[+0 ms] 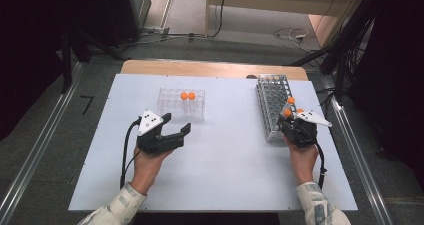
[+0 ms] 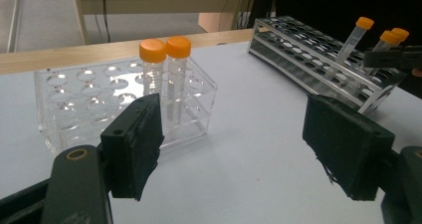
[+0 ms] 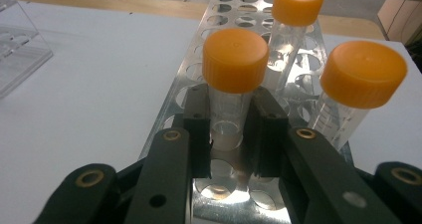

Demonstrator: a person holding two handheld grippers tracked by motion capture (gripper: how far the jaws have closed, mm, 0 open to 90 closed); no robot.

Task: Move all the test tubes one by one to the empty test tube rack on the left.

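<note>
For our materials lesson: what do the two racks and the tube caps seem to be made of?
Left rack: clear, glossy plastic, probably acrylic; the table shows through it. Right rack: shiny silver metal, likely steel, with bright reflections. Tube caps: orange, matte plastic with ridged sides.

Grey floor (image 1: 50,150) w/ metal rails (image 1: 30,160); cables (image 1: 290,34) at back; dark cabinets (image 1: 75,15) left, right.

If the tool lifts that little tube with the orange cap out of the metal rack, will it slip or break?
Probably not. The right tool pinches the tube just under its wide orange cap, which should catch if it slides. The tube looks like clear, nearly empty plastic, so likely light and stiff. Laid on the table, its round body might roll.
</note>
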